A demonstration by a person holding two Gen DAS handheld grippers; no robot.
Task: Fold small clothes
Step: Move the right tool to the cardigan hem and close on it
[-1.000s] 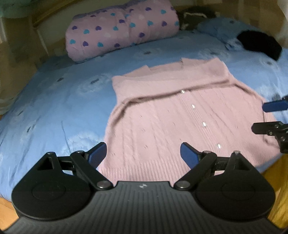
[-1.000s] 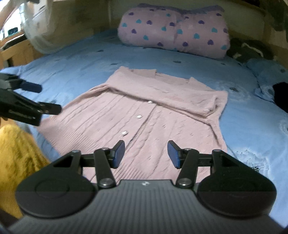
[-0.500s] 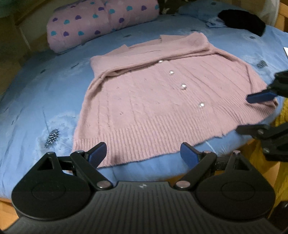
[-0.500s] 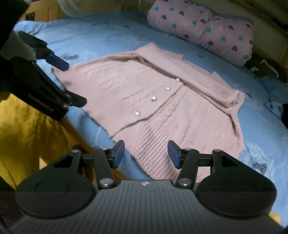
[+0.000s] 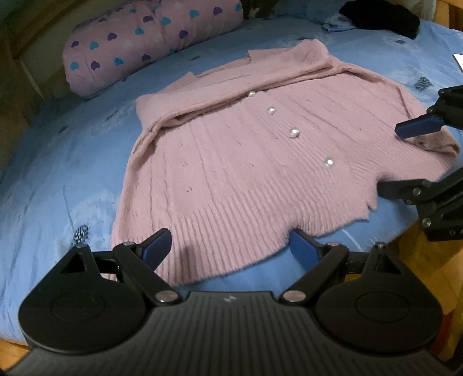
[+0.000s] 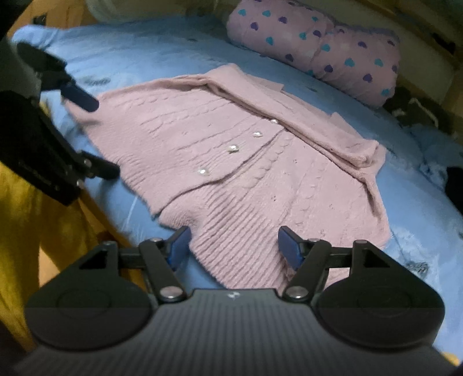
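Note:
A pink knitted cardigan (image 5: 246, 162) with shiny buttons lies flat on the blue bed sheet (image 5: 58, 162), sleeves folded across its top. It also shows in the right wrist view (image 6: 260, 162). My left gripper (image 5: 230, 248) is open and empty, its fingers just above the hem at the cardigan's left lower corner. My right gripper (image 6: 233, 245) is open and empty over the hem at the right lower corner. The right gripper also shows at the right edge of the left wrist view (image 5: 405, 159), and the left gripper at the left edge of the right wrist view (image 6: 92, 136).
A pink bolster pillow (image 5: 150, 37) with heart prints lies at the head of the bed. A black garment (image 5: 382, 16) lies at the far right. Yellow cloth (image 6: 20, 219) hangs by the wooden bed edge (image 6: 66, 240) close to the grippers.
Both grippers have pulled back from over the cardigan toward the bed's near edge and dropped close to the hem. Both jaws stay open.

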